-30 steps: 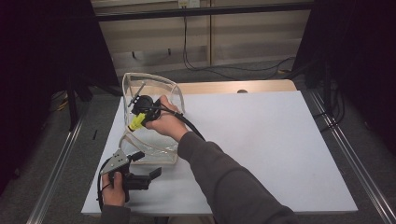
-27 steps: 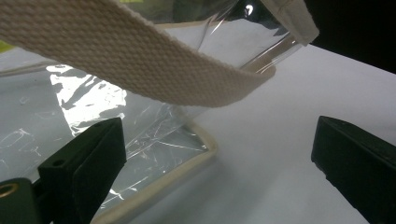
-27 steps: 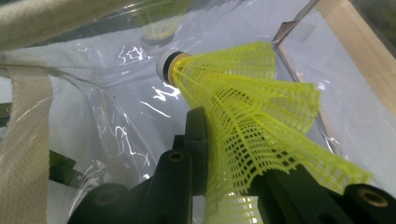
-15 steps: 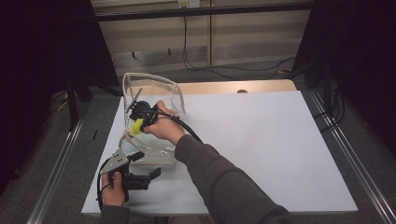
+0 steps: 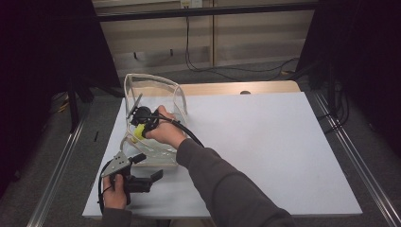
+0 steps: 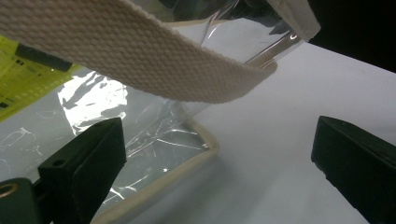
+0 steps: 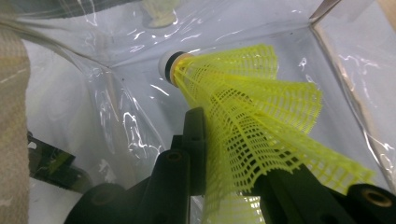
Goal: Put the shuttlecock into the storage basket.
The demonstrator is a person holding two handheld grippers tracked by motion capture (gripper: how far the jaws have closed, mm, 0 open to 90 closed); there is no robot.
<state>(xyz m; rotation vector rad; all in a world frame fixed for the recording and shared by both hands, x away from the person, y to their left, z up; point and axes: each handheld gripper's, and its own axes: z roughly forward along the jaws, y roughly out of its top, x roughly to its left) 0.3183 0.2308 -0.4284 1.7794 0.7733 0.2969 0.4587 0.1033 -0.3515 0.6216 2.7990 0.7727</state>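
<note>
Letting go early drops the yellow mesh plastic shuttlecock (image 7: 252,121), clamped in right tongs (image 7: 229,154), outside the clear plastic cream-trimmed bag (image 5: 153,94) w/ left tongs (image 6: 210,154) apart, idle.

The high view looks forward and down from above the person's side onto the white table (image 5: 265,142). The left gripper view sits low at the table, very near the clear plastic bag (image 6: 154,126) and its woven strap (image 6: 140,60). The right gripper view looks from inside that bag (image 7: 116,107), shared by all three views.
</note>
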